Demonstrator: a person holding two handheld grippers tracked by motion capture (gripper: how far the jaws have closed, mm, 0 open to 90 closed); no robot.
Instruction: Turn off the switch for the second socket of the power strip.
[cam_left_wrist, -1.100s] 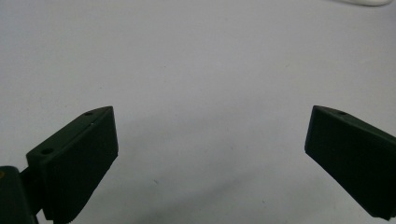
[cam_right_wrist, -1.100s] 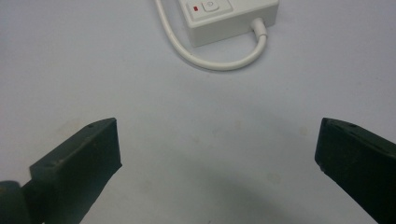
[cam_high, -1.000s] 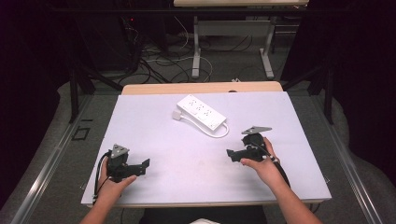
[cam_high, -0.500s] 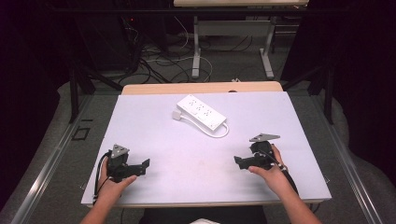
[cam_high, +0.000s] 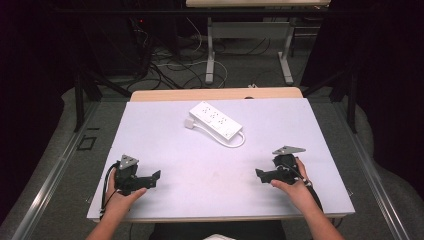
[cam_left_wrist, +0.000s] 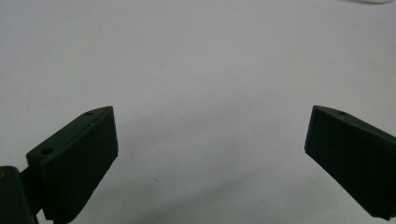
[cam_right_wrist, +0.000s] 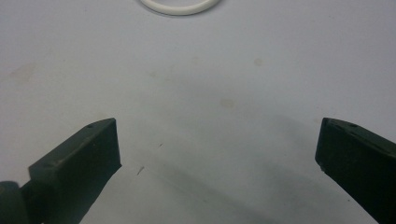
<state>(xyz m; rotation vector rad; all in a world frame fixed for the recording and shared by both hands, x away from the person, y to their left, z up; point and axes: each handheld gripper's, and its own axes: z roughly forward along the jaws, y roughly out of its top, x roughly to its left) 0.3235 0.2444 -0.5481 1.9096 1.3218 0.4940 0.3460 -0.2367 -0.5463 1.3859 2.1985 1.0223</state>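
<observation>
- Near the table's (cam_high: 165, 125) front edge, the right gripper (cam_high: 263, 174) has drawn back from the power strip (cam_high: 216, 120), jaws wide, empty
- Left gripper (cam_high: 152, 178) unmoved, jaws wide; strip untouched mid-table, nothing begun

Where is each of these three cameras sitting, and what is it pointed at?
High view: above the person's side, looking forward and down on the table; shows forearms, left gripper, right gripper and power strip.
Left gripper view: rides the left gripper, open jaws over the table.
Right gripper view: rides the right gripper, open jaws facing the white cable.
Shared: that cable, the tabletop.
</observation>
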